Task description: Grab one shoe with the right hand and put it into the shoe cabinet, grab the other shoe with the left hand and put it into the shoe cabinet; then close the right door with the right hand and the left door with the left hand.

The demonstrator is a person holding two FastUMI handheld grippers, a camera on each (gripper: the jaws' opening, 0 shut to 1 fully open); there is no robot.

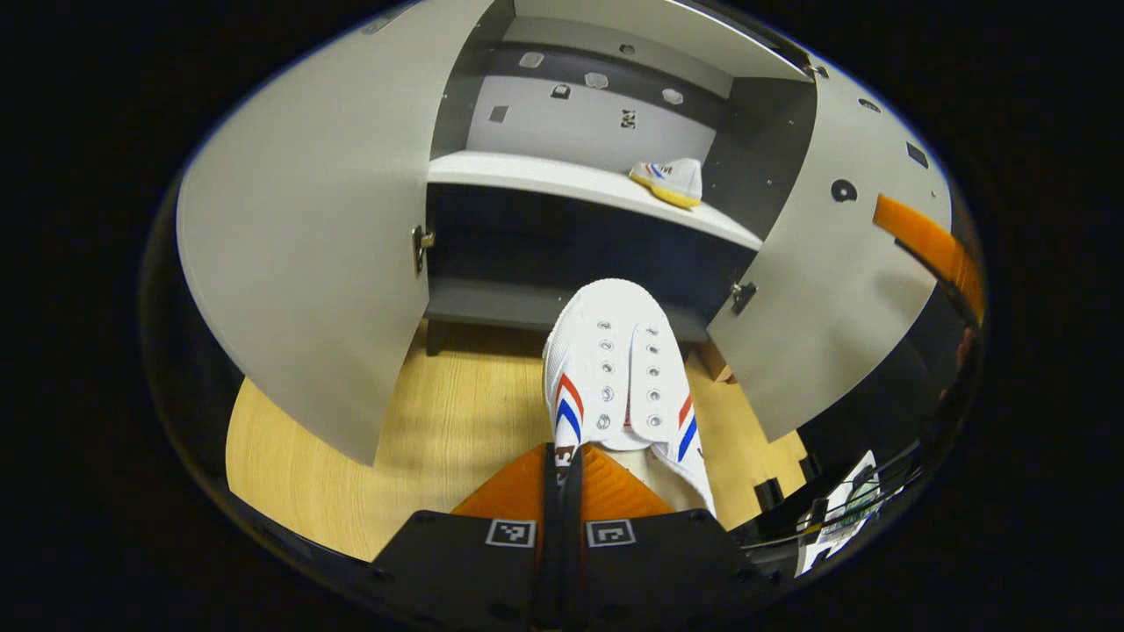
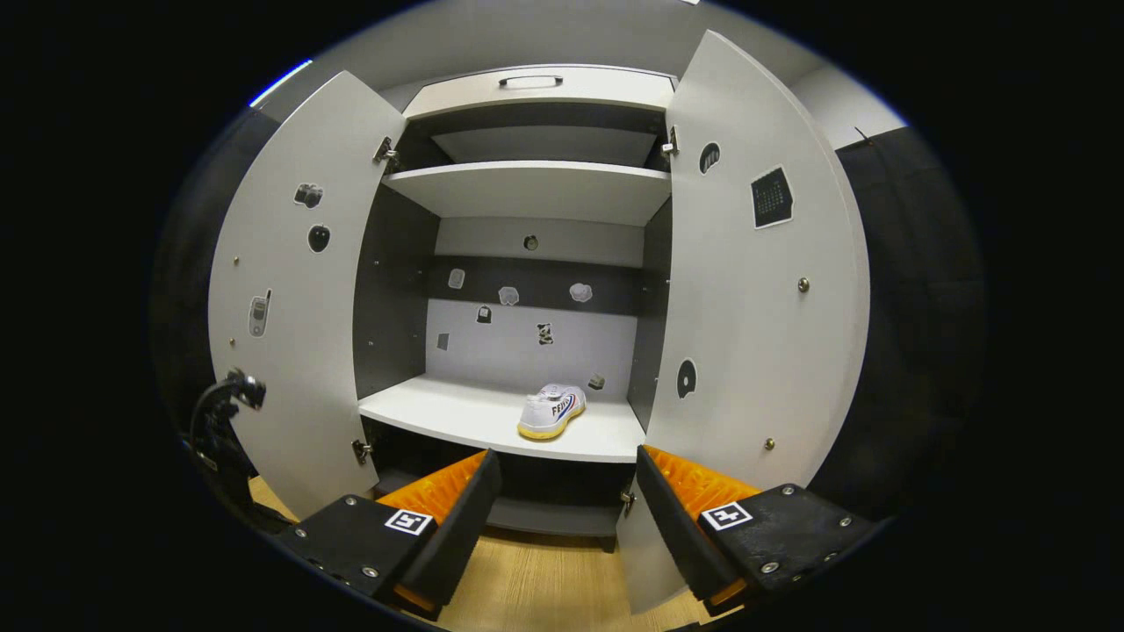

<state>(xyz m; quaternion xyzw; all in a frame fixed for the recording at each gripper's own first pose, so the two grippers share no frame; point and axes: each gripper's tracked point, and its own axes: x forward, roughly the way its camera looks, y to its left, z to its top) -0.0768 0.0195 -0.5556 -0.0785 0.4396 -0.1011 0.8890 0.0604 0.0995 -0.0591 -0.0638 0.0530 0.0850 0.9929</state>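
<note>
There are two white canvas shoes with red and blue stripes. One white shoe sits on the middle shelf of the tall grey shoe cabinet, near its right side, and you can see it in the left gripper view too. The other white shoe is held up in front of the cabinet, above the light wooden floor, toe pointing at the dark space under the shelf. The left tool is squeezed nearly closed on this shoe's heel edge, though the exact grip is hard to see. The right tool is wide open and holds nothing, its two orange fingers pointing at the cabinet. The cabinet has two grey doors, and both stand open: the left door and the right door. Small dark stickers dot the doors and the back wall.
</note>
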